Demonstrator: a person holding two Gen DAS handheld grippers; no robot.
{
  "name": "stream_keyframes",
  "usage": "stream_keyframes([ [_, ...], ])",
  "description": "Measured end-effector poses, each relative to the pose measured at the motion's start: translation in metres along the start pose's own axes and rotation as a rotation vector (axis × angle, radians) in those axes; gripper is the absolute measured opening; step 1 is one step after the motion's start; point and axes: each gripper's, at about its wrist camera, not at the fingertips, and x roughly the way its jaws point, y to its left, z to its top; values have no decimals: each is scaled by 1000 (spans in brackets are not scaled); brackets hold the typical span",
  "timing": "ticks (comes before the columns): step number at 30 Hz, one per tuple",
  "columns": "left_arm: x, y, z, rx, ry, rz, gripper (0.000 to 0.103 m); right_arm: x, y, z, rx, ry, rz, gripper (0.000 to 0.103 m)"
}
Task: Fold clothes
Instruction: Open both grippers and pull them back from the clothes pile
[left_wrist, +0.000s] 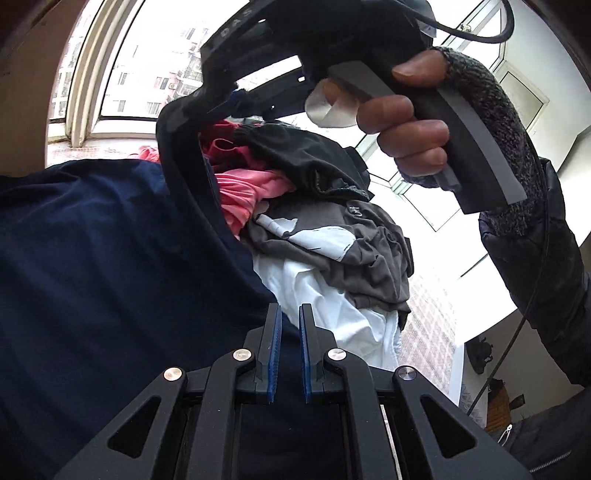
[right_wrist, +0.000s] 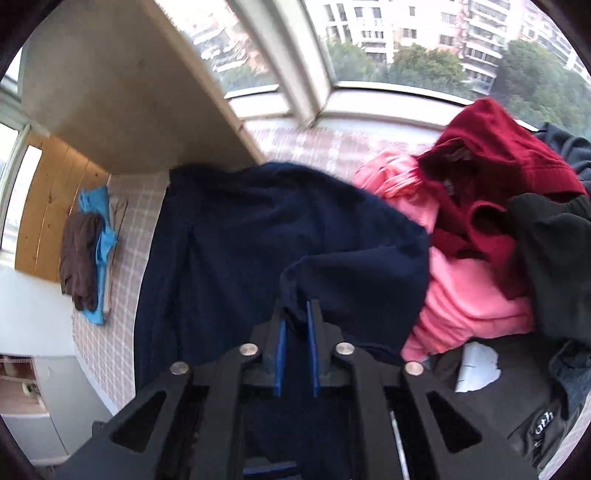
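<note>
Sprawling over the checked counter (right_wrist: 295, 147), the navy garment (right_wrist: 240, 236) lies just left of the clothes pile (right_wrist: 480, 258). Right tool (right_wrist: 297, 325) has a fold of navy cloth between its narrowly parted pads. Left tool (left_wrist: 290, 332) is nearly closed on navy fabric.

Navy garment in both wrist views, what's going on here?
A person is working a navy garment with two handheld grippers, folding laundry. The right gripper is shut on a fold of the navy cloth. The left gripper is nearly closed, with the navy fabric at its pads, though the grip itself is hard to see. The left view shows a hand in a knit fingerless glove on the other gripper's handle. A pile of pink, red, black and grey clothes waits alongside, unfolded.
</note>
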Motion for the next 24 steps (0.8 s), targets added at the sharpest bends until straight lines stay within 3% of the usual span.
stream_keyframes([
  [4, -9, 19, -4, -20, 14, 45, 8, -20, 4, -18, -57, -64, -40, 30],
  [6, -13, 26, -4, -16, 17, 66, 8, -39, -19, -37, 3, -122, 16, 36],
  [8, -14, 34, 1, -13, 18, 84, 8, -51, -45, -63, 62, -184, -3, 37],
  [10, -13, 42, 8, -9, 26, 98, 8, -45, -64, -89, 92, -201, -92, 37],
  [13, -10, 53, 19, -3, 39, 134, 8, -16, -86, -115, 141, -129, -63, 37],
  [16, -11, 54, 24, 19, 48, 141, 8, 4, -95, -126, 161, -108, -91, 37],
  [22, -23, 44, 20, 55, 49, 144, 8, 21, -106, -124, 205, -133, -38, 37],
  [23, -26, 42, 18, 61, 52, 149, 8, 22, -105, -124, 194, -139, -38, 35],
  [24, -28, 40, 16, 66, 56, 152, 8, 23, -103, -125, 182, -145, -37, 21],
])
